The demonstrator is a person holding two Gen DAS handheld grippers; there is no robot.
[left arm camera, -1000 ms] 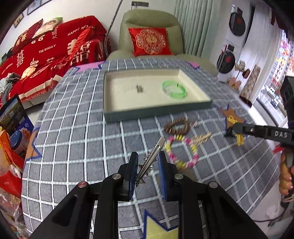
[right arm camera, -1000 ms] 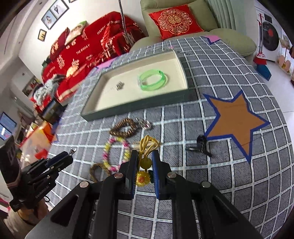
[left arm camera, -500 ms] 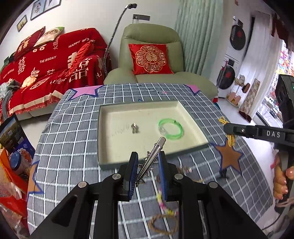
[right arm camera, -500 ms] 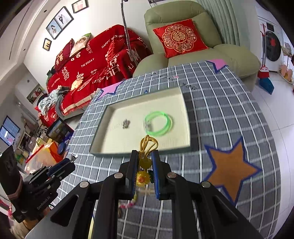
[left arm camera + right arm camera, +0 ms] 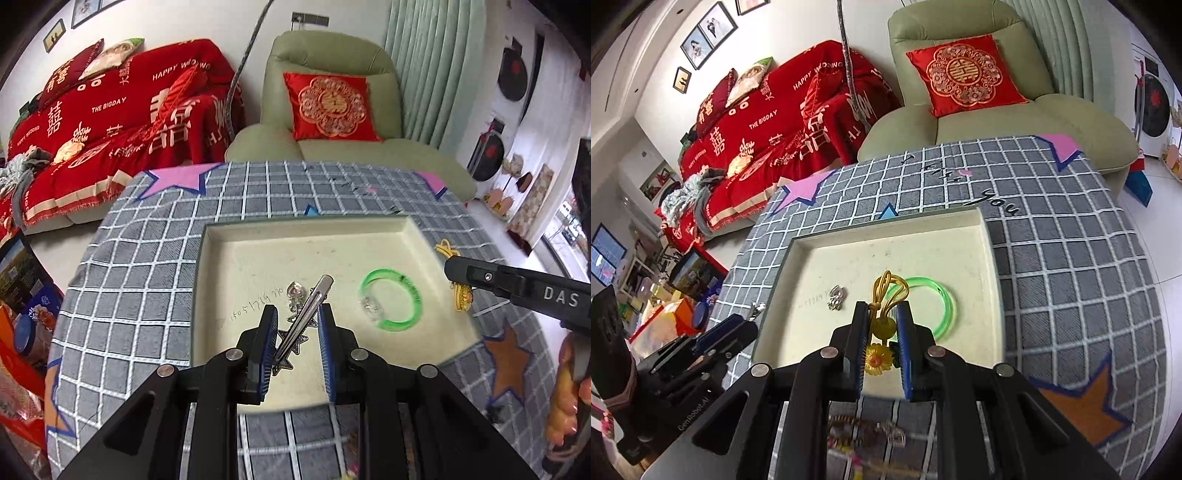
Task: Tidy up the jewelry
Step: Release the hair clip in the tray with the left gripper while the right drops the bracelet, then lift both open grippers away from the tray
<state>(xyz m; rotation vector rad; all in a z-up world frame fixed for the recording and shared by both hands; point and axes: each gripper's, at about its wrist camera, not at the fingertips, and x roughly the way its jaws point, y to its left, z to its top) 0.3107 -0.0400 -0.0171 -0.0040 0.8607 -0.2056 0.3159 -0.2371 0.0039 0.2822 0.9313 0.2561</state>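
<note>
The left hand-held gripper is clamped on a silver hair clip with star shapes, holding it above the near left part of the cream tray on the checked surface. In the tray lie a small silver piece and, to its right, a green bangle. Further right, the right hand-held gripper is clamped on a yellow knotted charm with a sunflower, over the tray's near edge. Beaded bracelets lie on the surface beneath it.
</note>
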